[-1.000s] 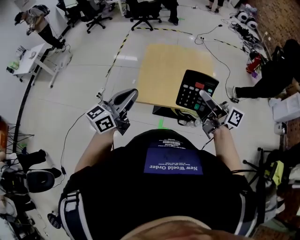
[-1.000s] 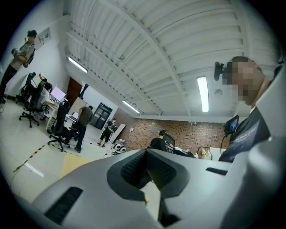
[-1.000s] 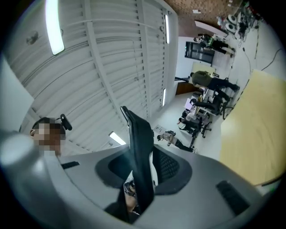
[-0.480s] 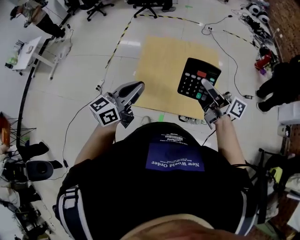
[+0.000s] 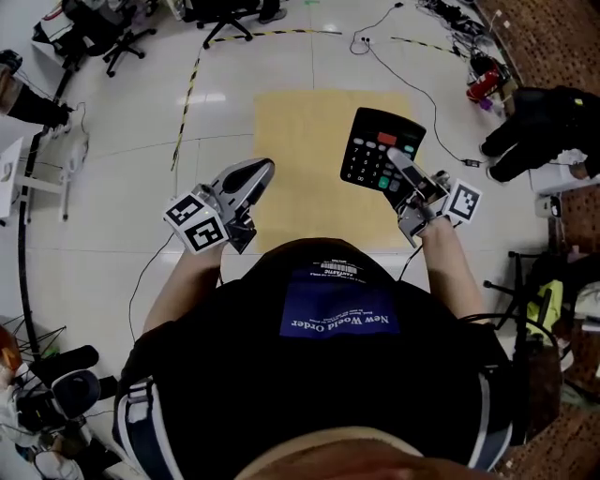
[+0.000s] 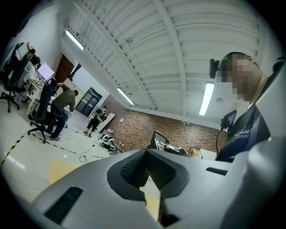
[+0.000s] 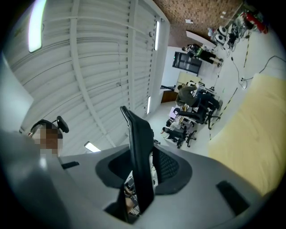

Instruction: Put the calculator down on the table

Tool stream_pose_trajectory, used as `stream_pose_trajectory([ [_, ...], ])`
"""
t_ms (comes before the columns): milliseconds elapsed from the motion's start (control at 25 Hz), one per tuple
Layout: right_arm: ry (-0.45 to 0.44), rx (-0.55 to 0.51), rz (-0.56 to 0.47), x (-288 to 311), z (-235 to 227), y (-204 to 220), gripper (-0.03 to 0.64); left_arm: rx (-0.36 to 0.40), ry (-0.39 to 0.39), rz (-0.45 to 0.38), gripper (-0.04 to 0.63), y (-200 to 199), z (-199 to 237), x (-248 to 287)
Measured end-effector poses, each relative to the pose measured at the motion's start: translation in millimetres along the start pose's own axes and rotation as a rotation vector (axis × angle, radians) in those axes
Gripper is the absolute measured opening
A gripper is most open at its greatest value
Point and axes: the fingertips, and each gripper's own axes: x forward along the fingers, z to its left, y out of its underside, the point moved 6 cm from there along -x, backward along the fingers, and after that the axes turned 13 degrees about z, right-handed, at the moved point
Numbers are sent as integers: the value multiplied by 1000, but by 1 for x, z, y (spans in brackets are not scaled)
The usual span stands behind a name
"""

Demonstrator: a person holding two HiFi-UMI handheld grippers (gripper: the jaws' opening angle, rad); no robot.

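In the head view a black calculator point(image 5: 377, 148) with a red key and green keys hangs tilted over the right part of a tan wooden table point(image 5: 300, 131). My right gripper point(image 5: 397, 165) is shut on the calculator's near edge. In the right gripper view the calculator point(image 7: 139, 147) stands edge-on between the jaws of the right gripper point(image 7: 142, 166). My left gripper point(image 5: 259, 172) hovers by the table's near left edge, shut and holding nothing. The left gripper view shows the left gripper point(image 6: 145, 157) with its pads pressed together, pointing up at the ceiling.
White tiled floor surrounds the table. A person in black point(image 5: 536, 117) crouches at the right by cables point(image 5: 441, 94). Office chairs point(image 5: 225, 11) and a yellow-black tape line point(image 5: 187, 94) lie beyond the table. A white desk point(image 5: 23, 169) stands at the left.
The table has come nearer to my body. Both grippers shifted slightly left over its near edge. The calculator stays held in the right gripper.
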Motion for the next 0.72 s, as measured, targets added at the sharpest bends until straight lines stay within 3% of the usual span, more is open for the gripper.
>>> stream_pose_trajectory([
  [160, 21, 17, 17, -7, -16, -2, 103, -2, 1, 3, 8, 8, 9, 17],
  [360, 48, 56, 55, 12, -20, -40, 103, -33, -53, -13, 8, -22, 21, 16],
  [600, 4, 27, 84, -32, -66, 3, 103, 1, -102, -35, 8, 54, 2, 36],
  [720, 3, 38, 91, -26, -75, -5, 103, -1, -110, -34, 8, 51, 10, 41],
])
